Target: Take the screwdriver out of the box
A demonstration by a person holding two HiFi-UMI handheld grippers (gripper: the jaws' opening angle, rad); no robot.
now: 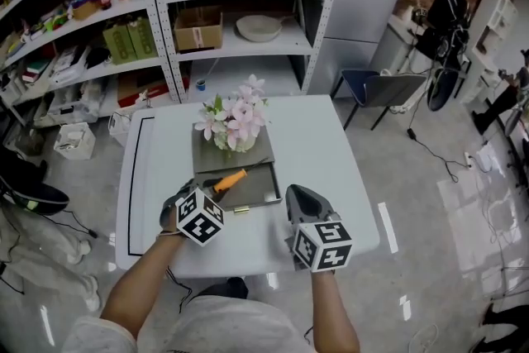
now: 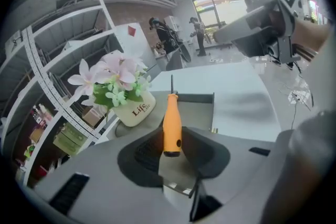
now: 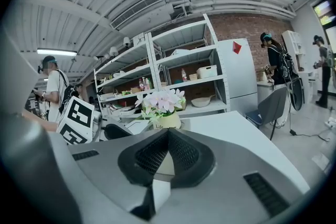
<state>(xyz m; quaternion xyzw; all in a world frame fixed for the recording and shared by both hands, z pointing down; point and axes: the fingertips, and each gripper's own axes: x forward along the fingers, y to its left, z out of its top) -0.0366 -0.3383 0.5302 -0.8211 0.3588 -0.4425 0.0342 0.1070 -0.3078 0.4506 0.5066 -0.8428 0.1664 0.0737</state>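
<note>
The screwdriver (image 1: pixel 231 178) has an orange handle and a thin dark shaft. My left gripper (image 1: pixel 215 188) is shut on its handle (image 2: pixel 171 122), and the shaft points away over the grey box (image 2: pixel 202 107). In the head view the tool hangs tilted over the left part of the open grey box (image 1: pixel 263 188). A pot of pink flowers (image 1: pixel 235 126) stands at the box's far side on its lid. My right gripper (image 1: pixel 299 194) sits to the right of the box, near the table's front. In the right gripper view its jaws (image 3: pixel 167 136) meet at the tips with nothing between them.
The white table (image 1: pixel 331 169) has a black line along its left side. Metal shelves (image 1: pixel 207 29) full of goods stand behind it, and a chair (image 1: pixel 372 91) at the back right. People stand in the far right corner. The left gripper's marker cube (image 3: pixel 76 118) shows left of the flowers (image 3: pixel 163 105).
</note>
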